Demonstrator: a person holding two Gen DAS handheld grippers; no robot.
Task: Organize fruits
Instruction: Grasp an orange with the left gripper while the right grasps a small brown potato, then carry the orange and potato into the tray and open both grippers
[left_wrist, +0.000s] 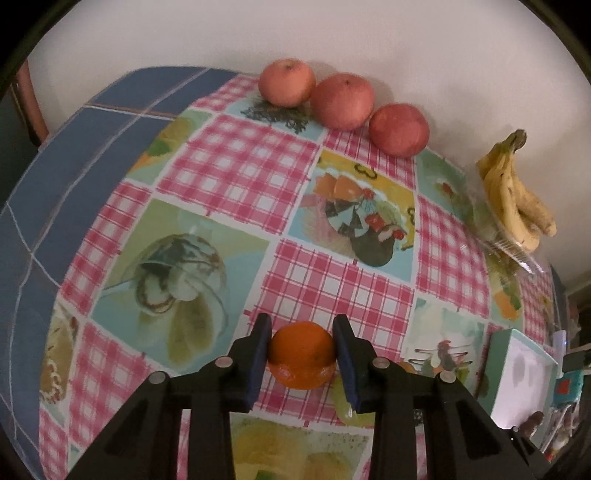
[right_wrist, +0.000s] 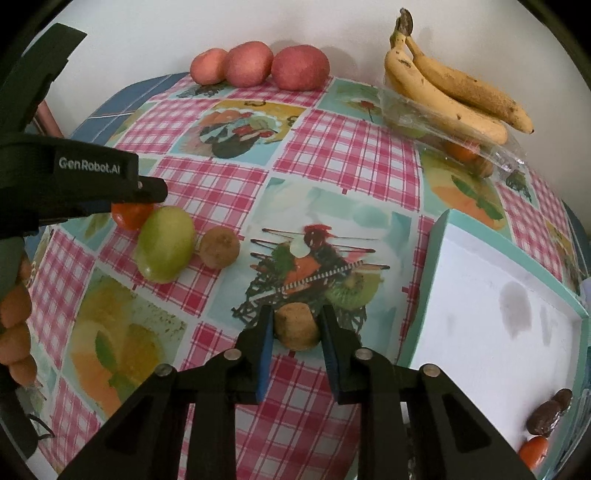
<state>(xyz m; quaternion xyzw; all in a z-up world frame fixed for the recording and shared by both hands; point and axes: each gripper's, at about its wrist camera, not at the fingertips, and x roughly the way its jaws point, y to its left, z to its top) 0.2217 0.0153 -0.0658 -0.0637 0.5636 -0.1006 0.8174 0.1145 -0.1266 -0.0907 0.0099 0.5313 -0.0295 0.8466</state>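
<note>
My left gripper (left_wrist: 302, 350) is shut on an orange mandarin (left_wrist: 302, 356) just above the checked tablecloth. In the right wrist view this gripper (right_wrist: 144, 192) enters from the left, with the mandarin (right_wrist: 129, 216) under its tip. My right gripper (right_wrist: 297, 332) is shut on a brown kiwi (right_wrist: 297, 326). A green fruit (right_wrist: 166, 243) and a second kiwi (right_wrist: 219, 246) lie beside the left gripper. Three red apples (left_wrist: 341, 100) line the wall. A banana bunch (right_wrist: 454, 88) rests on a clear plastic tray (right_wrist: 461, 140).
A white box with a teal rim (right_wrist: 447, 229) stands at the right, also in the left wrist view (left_wrist: 517, 373). Dark dates (right_wrist: 546, 413) and a small orange fruit (right_wrist: 533, 450) lie at its near corner. The table's blue edge (left_wrist: 55, 177) curves at the left.
</note>
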